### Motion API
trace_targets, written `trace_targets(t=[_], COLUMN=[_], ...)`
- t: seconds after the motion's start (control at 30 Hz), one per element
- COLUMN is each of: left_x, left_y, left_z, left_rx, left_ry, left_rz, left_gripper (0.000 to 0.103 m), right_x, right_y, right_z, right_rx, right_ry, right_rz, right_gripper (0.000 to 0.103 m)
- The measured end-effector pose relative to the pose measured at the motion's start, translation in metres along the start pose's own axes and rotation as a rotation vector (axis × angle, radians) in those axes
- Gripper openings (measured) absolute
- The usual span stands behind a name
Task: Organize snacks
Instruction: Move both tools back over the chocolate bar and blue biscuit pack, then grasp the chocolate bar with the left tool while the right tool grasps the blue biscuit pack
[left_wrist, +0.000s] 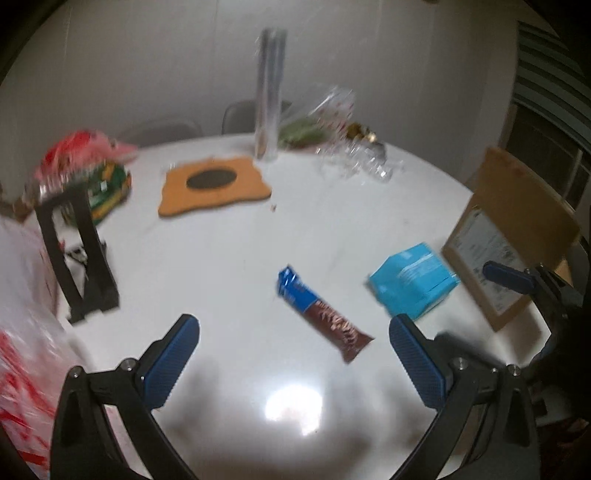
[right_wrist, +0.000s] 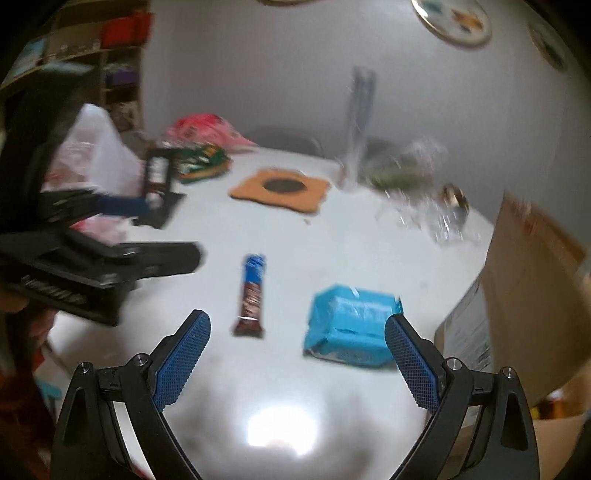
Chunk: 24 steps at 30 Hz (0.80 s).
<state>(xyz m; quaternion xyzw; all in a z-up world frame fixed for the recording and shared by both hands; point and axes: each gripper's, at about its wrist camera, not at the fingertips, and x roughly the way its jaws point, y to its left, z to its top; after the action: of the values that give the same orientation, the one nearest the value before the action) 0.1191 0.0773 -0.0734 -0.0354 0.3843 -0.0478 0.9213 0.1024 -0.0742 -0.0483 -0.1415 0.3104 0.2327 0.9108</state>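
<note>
A long blue-and-brown snack bar (left_wrist: 320, 314) (right_wrist: 252, 296) lies flat on the white table (left_wrist: 229, 258) (right_wrist: 332, 240). To its right rests a light blue snack pack (left_wrist: 413, 280) (right_wrist: 351, 325). My left gripper (left_wrist: 293, 325) hovers open above the table, the bar just beyond its fingertips. My right gripper (right_wrist: 297, 323) is open too, the bar and blue pack lying just ahead between its fingers. Each gripper shows at the edge of the other's view, the right gripper (left_wrist: 513, 278) and the left gripper (right_wrist: 140, 229). Both views are blurred.
A cardboard box (left_wrist: 513, 229) (right_wrist: 532, 295) stands at the right edge. At the back lie an orange mat (left_wrist: 214, 188) (right_wrist: 280, 190), a tall clear tube (left_wrist: 271, 96), crumpled clear wrap (left_wrist: 354, 162) and green snack bags (left_wrist: 107, 188). A black stand (left_wrist: 79, 254) and a plastic bag (left_wrist: 22, 332) sit left.
</note>
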Motion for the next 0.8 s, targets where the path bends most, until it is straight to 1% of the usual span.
trace_targets(t=[0.07,0.17,0.27,0.33,0.4,0.47,0.53,0.6,0.7,0.73,0.8], left_x=[0.016,0.035,0.05,0.058,0.066,0.07,0.074,0.077,0.079,0.08,0.08], left_y=[0.001,0.0,-0.001,-0.002,-0.001,-0.001,-0.001,-0.002,-0.007,-0.007,-0.009], left_z=[-0.005,-0.007,-0.006,-0.003,0.0,0.001,0.004,0.007,0.009,0.01,0.01], left_rx=[-0.022,-0.041,-0.059,-0.075,-0.078,-0.078,-0.082,-0.071,-0.046,-0.043,-0.031], left_ry=[0.033,0.068,0.093,0.109,0.127,0.14,0.151,0.154,0.159,0.16,0.158], left_rz=[-0.022,-0.016,-0.03,-0.047,-0.048,-0.05,-0.058,-0.044,-0.023,-0.022,-0.026], left_gripper=[0.102,0.102,0.099,0.095,0.083,0.078,0.075,0.072,0.066,0.065,0.06], right_x=[0.017,0.038,0.057,0.064,0.068,0.073,0.078,0.082,0.087,0.088,0.091], right_y=[-0.009,-0.022,-0.029,-0.034,-0.04,-0.042,-0.044,-0.05,-0.05,-0.05,-0.053], right_z=[-0.006,-0.014,-0.015,-0.011,-0.007,-0.005,-0.004,-0.002,0.001,0.001,0.002], right_rx=[0.038,0.07,0.07,0.068,0.068,0.056,0.066,0.083,0.074,0.07,0.086], right_ry=[0.011,0.035,0.063,0.079,0.072,0.086,0.106,0.124,0.148,0.154,0.172], right_rz=[-0.042,-0.047,-0.066,-0.075,-0.088,-0.098,-0.084,-0.073,-0.077,-0.077,-0.048], right_gripper=[0.098,0.098,0.098,0.099,0.099,0.099,0.099,0.099,0.099,0.099,0.099])
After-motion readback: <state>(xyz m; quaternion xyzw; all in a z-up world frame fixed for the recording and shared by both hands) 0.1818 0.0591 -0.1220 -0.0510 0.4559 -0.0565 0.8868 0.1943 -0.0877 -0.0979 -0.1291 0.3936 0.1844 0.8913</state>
